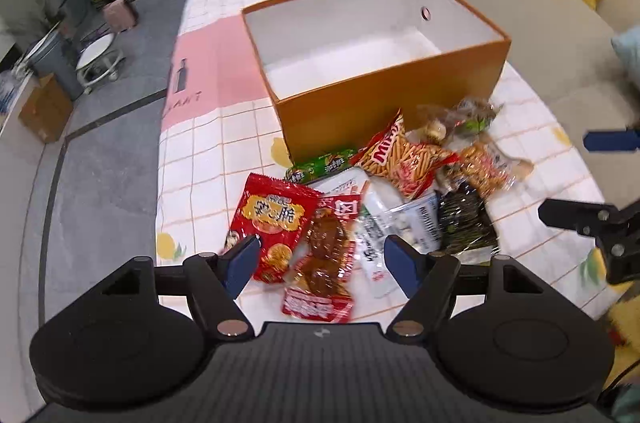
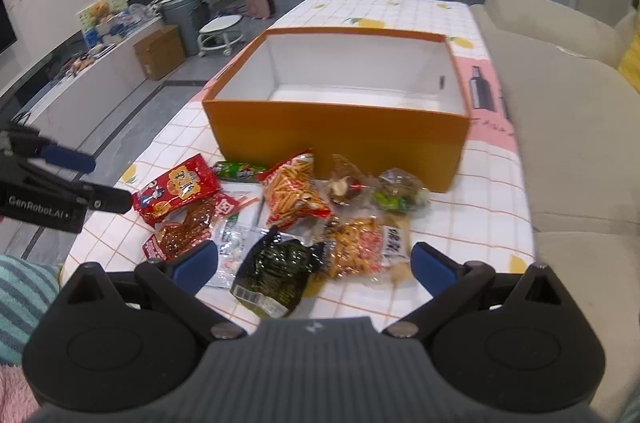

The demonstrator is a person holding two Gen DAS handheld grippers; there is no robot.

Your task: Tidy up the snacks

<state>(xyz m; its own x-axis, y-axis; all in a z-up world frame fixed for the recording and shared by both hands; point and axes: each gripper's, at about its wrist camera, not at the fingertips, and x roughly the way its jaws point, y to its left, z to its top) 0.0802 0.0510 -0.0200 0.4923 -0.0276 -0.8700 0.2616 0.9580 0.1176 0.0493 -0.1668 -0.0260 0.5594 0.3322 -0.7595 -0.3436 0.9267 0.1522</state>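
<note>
1. The left gripper [image 1: 322,259] hangs with its jaws spread wide and nothing pinched, over a clear packet of brown snacks [image 1: 324,255].
2. The right gripper [image 2: 314,265] is likewise apart and empty, above a dark green packet [image 2: 276,269].
3. The snack pile [image 2: 296,207] lies on the checked tablecloth [image 2: 480,207] at 12 o'clock from both grippers.
4. Beyond it, still at 12 o'clock, stands the orange box [image 2: 340,139], open-topped, touching the pile's far edge.
</note>
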